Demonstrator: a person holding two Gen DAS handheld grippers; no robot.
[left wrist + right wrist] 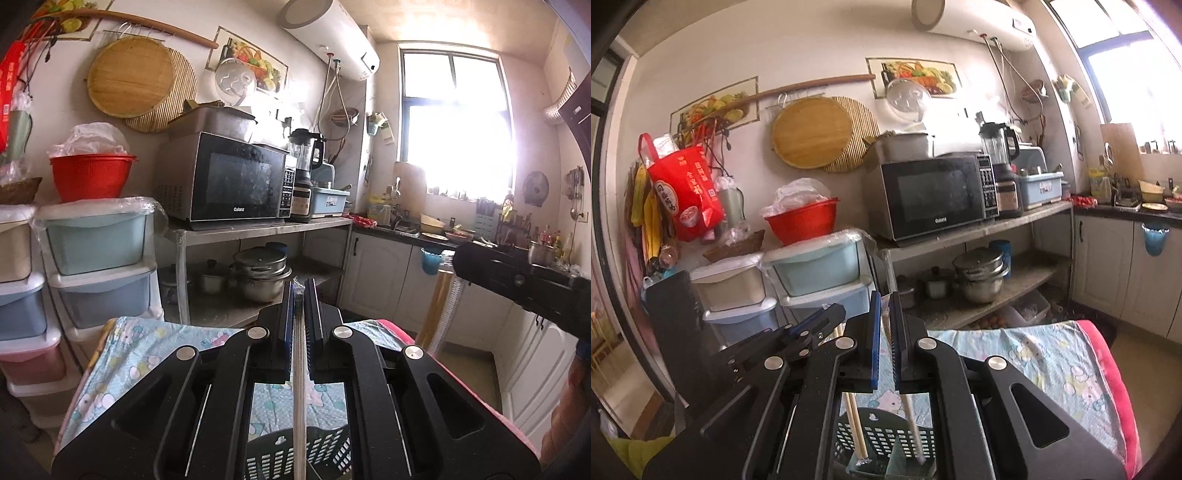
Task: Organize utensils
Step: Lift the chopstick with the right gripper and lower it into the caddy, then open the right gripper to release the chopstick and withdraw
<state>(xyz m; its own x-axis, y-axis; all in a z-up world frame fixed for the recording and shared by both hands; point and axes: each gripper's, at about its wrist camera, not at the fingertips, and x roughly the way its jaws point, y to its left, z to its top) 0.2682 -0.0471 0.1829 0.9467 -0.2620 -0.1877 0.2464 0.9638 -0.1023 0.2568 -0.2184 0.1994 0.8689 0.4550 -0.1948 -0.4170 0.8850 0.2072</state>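
Black left tongs (pixel 298 295) clenched on 1 pale chopstick (pixel 298 387), stick running straight down between the blue pads (pixel 286 314) toward a dark slotted basket (pixel 325 448) at the near edge
Black right tongs (pixel 882 306) clenched on 1 white straw-like stick (pixel 911 424), lower end tilted rightward and resting inside the same basket (pixel 886 439), beside 2 pale chopsticks (pixel 856 428) standing upright in it
Basket set on a desk draped in blue cartoon-print cloth (pixel 1052 365) with a pink edge
Left tongs visible in the right wrist view at near left (pixel 798 332), just beside the right pair
Right tongs seen in the left wrist view at far right (pixel 517 277), gripping a tall bundle of sticks; exact contents hard to tell there
Behind, far side: steel shelf (pixel 258 229) bearing a black microwave (pixel 229 181) and a blender (pixel 304 173), pots (pixel 258 273) on the lower level, stacked pastel drawers (pixel 99 243) at left topped by a red bowl (pixel 90 177)
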